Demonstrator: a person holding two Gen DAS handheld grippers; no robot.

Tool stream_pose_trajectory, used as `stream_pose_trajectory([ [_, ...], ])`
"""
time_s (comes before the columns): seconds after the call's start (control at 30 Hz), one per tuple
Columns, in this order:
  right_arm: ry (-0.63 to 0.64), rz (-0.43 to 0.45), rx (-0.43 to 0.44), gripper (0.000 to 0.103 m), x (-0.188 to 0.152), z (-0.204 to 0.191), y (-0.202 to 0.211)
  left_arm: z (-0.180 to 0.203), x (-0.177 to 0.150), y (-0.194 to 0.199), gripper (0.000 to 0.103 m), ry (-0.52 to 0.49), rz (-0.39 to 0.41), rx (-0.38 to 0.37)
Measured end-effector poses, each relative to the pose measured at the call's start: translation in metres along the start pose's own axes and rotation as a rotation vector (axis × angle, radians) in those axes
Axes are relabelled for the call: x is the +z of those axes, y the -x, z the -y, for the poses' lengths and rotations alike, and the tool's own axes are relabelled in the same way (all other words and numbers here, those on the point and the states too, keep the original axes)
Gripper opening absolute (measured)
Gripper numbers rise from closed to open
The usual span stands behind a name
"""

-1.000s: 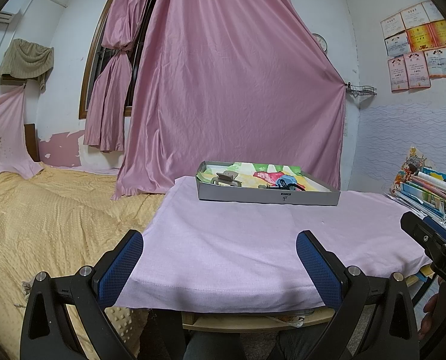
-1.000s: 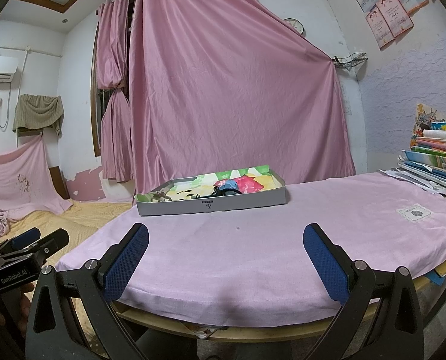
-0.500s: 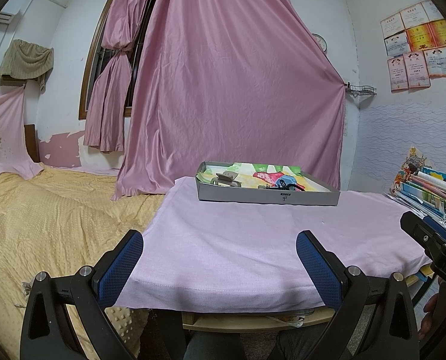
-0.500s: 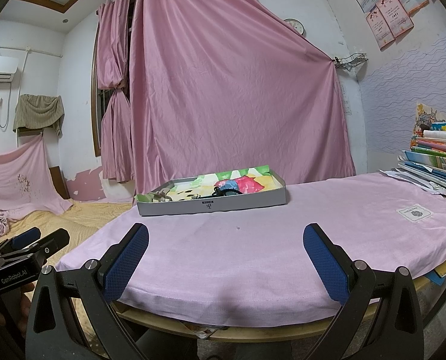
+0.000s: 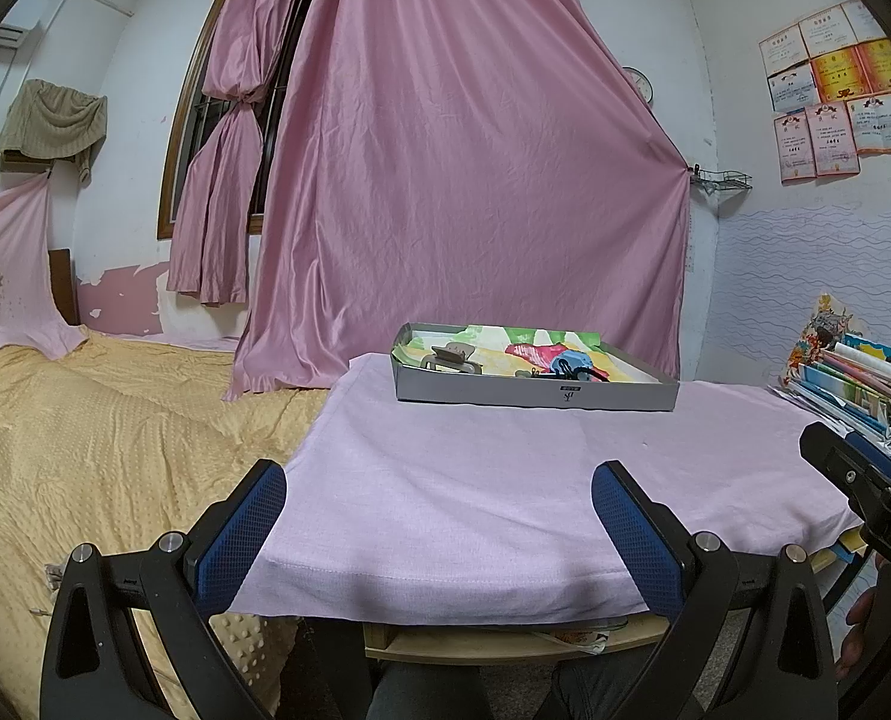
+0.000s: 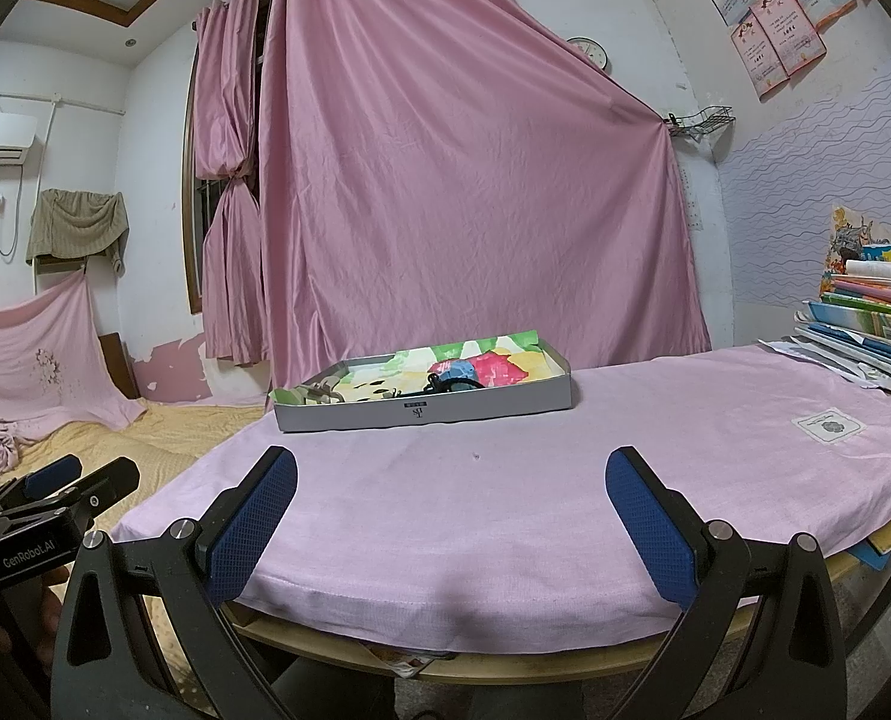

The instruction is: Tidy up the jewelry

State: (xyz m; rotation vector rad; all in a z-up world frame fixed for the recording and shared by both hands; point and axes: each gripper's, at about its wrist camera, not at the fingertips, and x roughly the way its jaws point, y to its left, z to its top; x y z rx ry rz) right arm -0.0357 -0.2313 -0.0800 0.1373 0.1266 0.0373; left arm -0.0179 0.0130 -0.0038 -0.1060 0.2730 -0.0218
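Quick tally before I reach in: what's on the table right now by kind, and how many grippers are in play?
Grey trays: 1, the tray at the table's far side
Beige hair claws in it: 1, the hair claw
Dark tangled pieces in it: 1 cluster, separate items too small to tell
Grippers: 2, the left gripper and right gripper, both open
Total: 5

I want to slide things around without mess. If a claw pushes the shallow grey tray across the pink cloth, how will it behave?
The grey tray looks like thin card with low walls, so it is probably light and should slide rather than tip. The pink cloth under it lies loose over the table, so it may bunch and drag along. The hair claw clip inside could shift.
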Motion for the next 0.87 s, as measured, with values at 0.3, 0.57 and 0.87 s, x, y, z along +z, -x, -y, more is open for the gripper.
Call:
stream_pose_trajectory([
  [0.3,0.0,0.0,0.0,0.101,-0.0003,0.0,0.0,-0.0008,-0.0002,-0.0002,0.102,0.001,-0.002,0.002],
  [0.57,-0.001,0.0,0.0,0.101,-0.0005,-0.0001,-0.0001,-0.0013,0.0064,0.0055,0.102,-0.002,-0.003,0.019],
  [0.87,-0.003,-0.002,0.0,0.101,-0.0011,-0.0019,0.0005,-0.0023,0.0074,0.0045,0.102,0.001,-0.018,0.024],
])
